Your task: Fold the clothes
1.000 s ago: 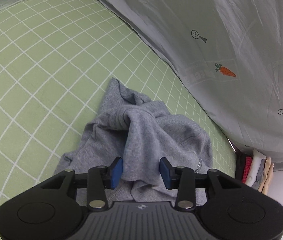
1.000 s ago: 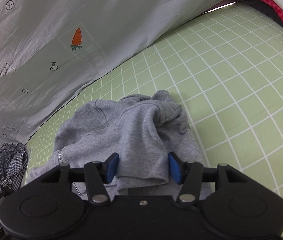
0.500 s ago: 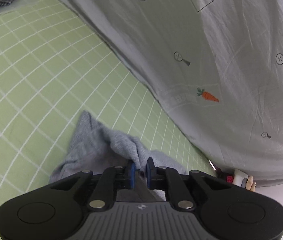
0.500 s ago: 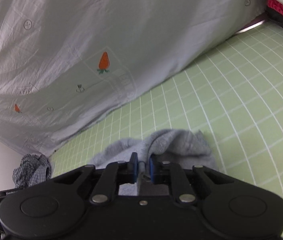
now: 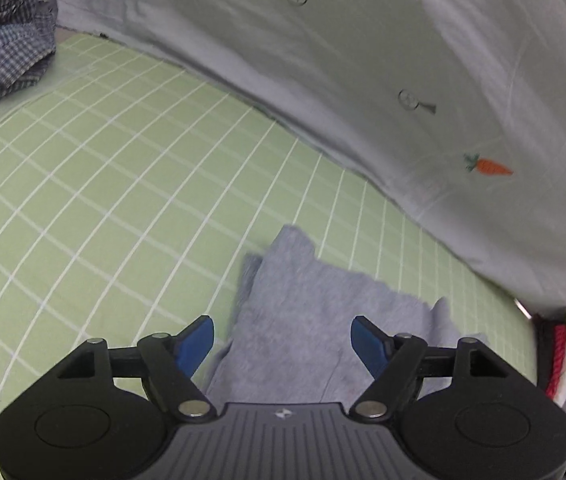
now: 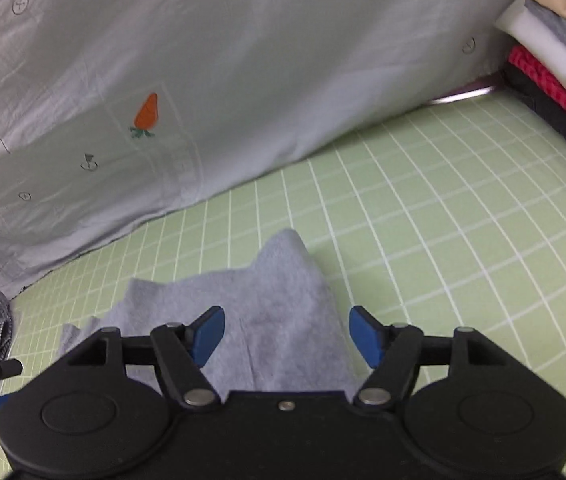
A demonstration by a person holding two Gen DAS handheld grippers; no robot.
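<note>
The scene is taken up by a bed covered in a green checked sheet (image 5: 103, 184), along whose far side a pale grey bedcover (image 5: 403, 60) printed with carrots and small symbols is banked up. A stack of folded clothes (image 6: 555, 80) is seen at one end of the bed, piled in layers of beige, grey, white, red and black; it can be judged a place where finished pieces are kept. At the opposite end a crumpled checked garment (image 5: 3, 48) is left in a heap, apparently set aside from the working space.

The middle of the sheet is occupied by a grey garment (image 5: 303, 320), which is spread fairly flat on the bed, near the bedcover but not touching it. One narrow part is pointed toward the bedcover, and a doubled edge is visible along its left side in the left wrist view. How fully it is folded cannot be told, since its near part is hidden beneath both tools.

The left gripper (image 5: 283, 344) is held above the garment with its blue pads spread wide and nothing between them. The right gripper (image 6: 287, 336) is likewise spread apart and empty over the same cloth. Both are positioned side by side over the garment's near portion, so that either edge could be reached.
</note>
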